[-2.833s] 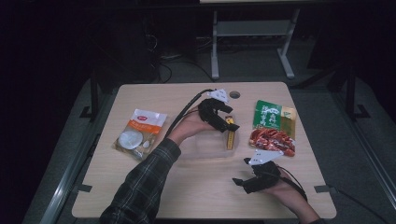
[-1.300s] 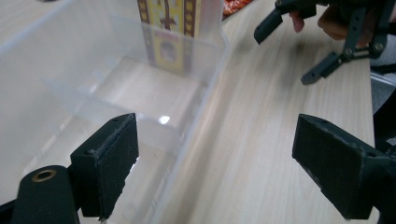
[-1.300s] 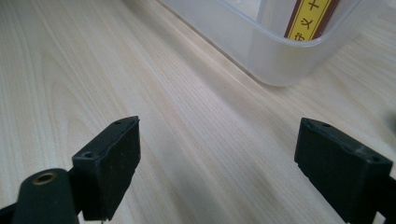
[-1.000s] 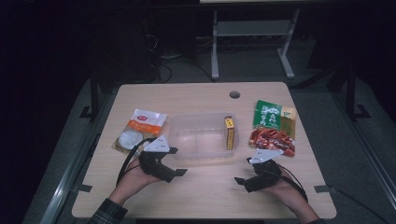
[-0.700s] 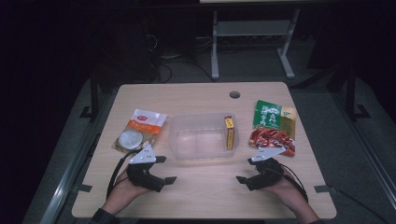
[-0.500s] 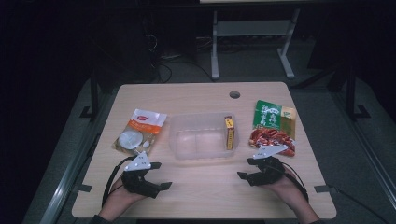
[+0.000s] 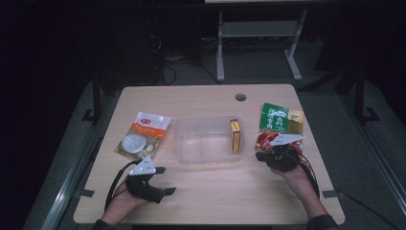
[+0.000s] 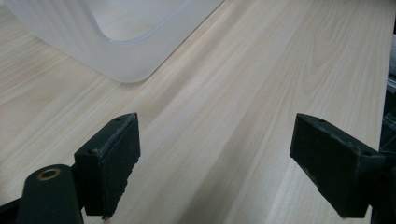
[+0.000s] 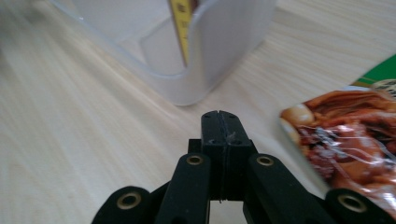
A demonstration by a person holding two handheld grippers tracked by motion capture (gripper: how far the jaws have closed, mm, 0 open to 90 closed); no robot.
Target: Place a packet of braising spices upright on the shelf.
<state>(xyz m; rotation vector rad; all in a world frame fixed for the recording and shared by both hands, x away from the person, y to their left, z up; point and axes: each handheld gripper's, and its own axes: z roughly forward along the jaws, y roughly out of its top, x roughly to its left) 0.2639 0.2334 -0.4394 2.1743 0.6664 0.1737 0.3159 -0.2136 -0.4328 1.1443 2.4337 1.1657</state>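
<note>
Nearest the front edge of the pale wood worktop [image 7: 215, 201], the left gripper [image 7: 163, 179] rests toward the front left corner, its jaws spread wide with nothing between them; in the left gripper view bare wood grain lies between the two black pads [image 8: 109, 163]. The right gripper [image 7: 261, 155] lies toward the right edge, somewhat farther from the front, jaws pressed together on nothing, their tips just beside the near edge of the red snack packet [image 7: 265, 141]. In the right gripper view that packet [image 9: 345, 140] lies flat on the wood, right of the closed jaws.

In the middle of the worktop stands the clear plastic tub [image 7: 201, 158]. A yellow box [image 7: 235, 136] stands on edge inside it against its right wall; the right gripper view shows it through that wall [image 9: 182, 28].

Toward the left edge lies a white and orange packet [image 7: 142, 135]. Behind the red packet, near the right edge, lies a green packet [image 7: 276, 118]. A round cable hole [image 7: 240, 97] sits near the back edge.

Beyond the worktop the room is dark: a grey floor, loose cables [image 7: 167, 67] and a pale metal frame [image 7: 258, 33].
</note>
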